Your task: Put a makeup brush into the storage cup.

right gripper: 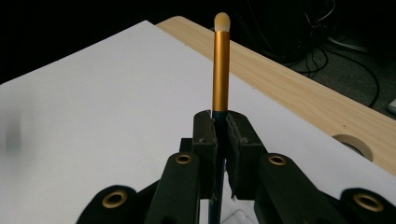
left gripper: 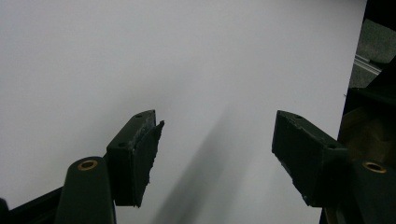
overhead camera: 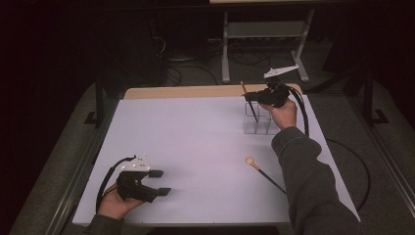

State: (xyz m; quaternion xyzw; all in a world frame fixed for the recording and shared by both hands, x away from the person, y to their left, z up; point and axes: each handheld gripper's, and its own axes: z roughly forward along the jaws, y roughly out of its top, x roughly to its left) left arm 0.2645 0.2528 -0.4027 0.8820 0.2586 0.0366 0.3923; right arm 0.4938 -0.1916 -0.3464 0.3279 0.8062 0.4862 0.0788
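Observation:
A brush (right gripper: 221, 70) with a gold ferrule and a pale tip stands upright between the jaws of my right gripper (right gripper: 220, 133), which is shut on its dark handle. From above, that gripper (overhead camera: 248, 97) is at the far right of the table, holding the brush (overhead camera: 243, 88) over a clear plastic organizer (overhead camera: 258, 122), with the handle's lower end reaching down into it. A second brush (overhead camera: 263, 171) lies flat on the white table top, its round pale tip pointing left. My left gripper (overhead camera: 161, 182) rests near the front left, open, with nothing between its pads (left gripper: 140, 154).
A white sheet (overhead camera: 195, 147) covers the table, with a wooden strip (overhead camera: 186, 91) bare along the far edge and a round cable hole (right gripper: 355, 145) in it. A metal stand (overhead camera: 264, 34) and cables sit on the dark floor beyond. The right sleeve (overhead camera: 308, 181) crosses the front right.

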